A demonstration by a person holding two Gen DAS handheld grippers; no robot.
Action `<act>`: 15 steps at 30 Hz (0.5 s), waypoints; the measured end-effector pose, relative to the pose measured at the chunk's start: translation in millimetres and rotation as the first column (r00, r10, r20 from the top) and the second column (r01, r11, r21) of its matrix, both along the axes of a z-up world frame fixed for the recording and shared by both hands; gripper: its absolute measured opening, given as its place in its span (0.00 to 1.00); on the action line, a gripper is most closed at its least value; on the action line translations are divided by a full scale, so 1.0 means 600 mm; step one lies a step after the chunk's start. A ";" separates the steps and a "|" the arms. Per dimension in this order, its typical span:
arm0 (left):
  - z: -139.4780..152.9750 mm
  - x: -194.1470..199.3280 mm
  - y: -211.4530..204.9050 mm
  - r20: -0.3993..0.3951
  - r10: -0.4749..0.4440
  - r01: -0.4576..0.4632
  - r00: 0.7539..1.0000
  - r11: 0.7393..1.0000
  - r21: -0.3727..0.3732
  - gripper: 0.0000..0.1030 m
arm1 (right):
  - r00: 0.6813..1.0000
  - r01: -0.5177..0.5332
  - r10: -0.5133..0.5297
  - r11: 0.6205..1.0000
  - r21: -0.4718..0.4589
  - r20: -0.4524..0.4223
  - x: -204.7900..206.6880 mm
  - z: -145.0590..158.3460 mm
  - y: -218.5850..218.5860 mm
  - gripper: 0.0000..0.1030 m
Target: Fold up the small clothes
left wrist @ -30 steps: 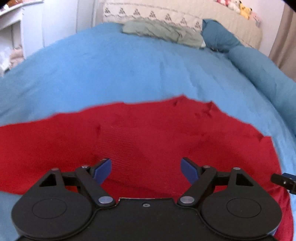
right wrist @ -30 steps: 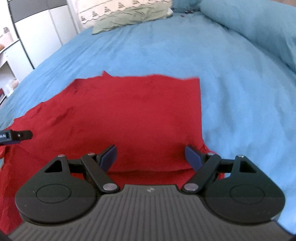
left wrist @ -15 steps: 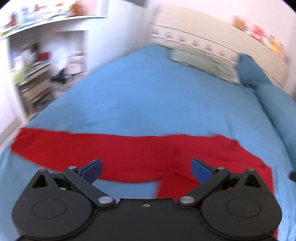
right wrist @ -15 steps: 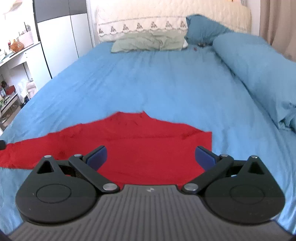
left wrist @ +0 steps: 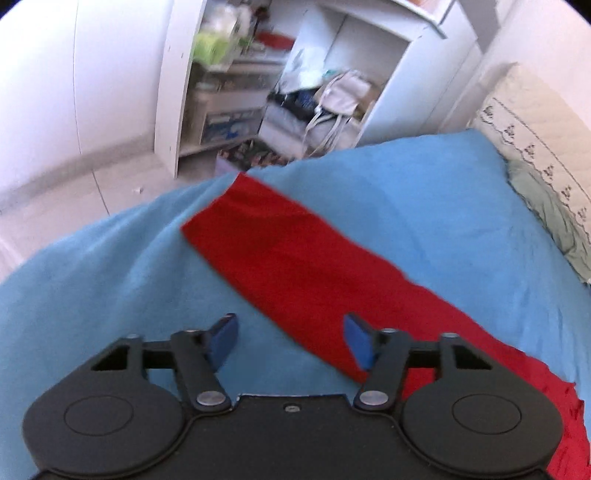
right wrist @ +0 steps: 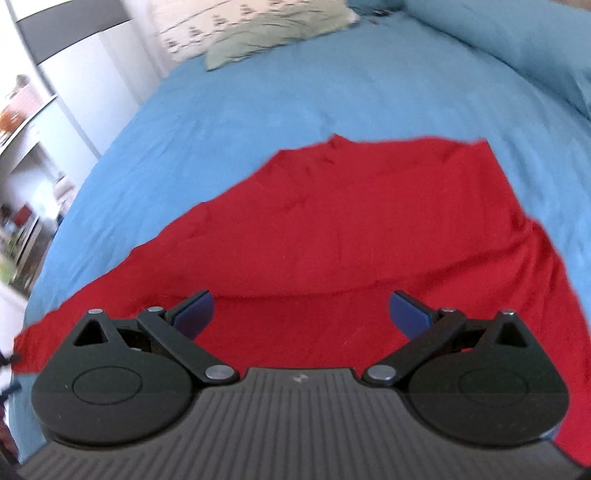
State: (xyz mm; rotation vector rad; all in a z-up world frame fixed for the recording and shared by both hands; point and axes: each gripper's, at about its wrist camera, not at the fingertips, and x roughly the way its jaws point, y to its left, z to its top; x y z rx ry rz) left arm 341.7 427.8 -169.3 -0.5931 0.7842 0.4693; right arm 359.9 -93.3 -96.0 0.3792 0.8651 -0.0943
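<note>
Hovering over the bed, the left gripper point(left wrist: 291, 339) has its blue pads apart and closing in, nothing pinched between them; the near edge of the red garment point(left wrist: 295, 266) runs under the right-hand pad, but the cloth lies flat on the blue bedspread point(left wrist: 92, 280). That long red sleeve stretches away towards the corner of the bed, and beyond it sits the white shelving point(left wrist: 258, 92), cluttered and blurred. Over to the right gripper point(right wrist: 300, 314): jaws spread wide, empty, poised above the body of the red garment point(right wrist: 351, 221), which is spread across the blue bedspread point(right wrist: 258, 110) with a soft crease running across it just ahead of the fingertips. A pale green pillow point(right wrist: 273, 29) rests at the head of the bed, well apart from the cloth, and a blue bolster point(right wrist: 517, 40) lies along the far right
</note>
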 end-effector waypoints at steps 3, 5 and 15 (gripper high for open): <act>-0.012 0.006 0.021 0.042 0.011 -0.011 0.999 1.000 -0.004 0.60 | 0.999 0.051 -0.051 0.999 0.006 -0.005 -0.004 -0.020 0.016 1.00; -0.016 0.010 0.025 0.054 0.005 -0.006 0.999 1.000 0.022 0.59 | 0.998 0.061 -0.061 0.998 -0.001 -0.011 -0.004 -0.028 0.022 1.00; -0.018 0.043 0.034 0.042 0.024 -0.029 0.999 0.993 0.118 0.05 | 0.998 0.058 -0.058 0.998 -0.035 -0.002 0.009 -0.042 0.024 1.00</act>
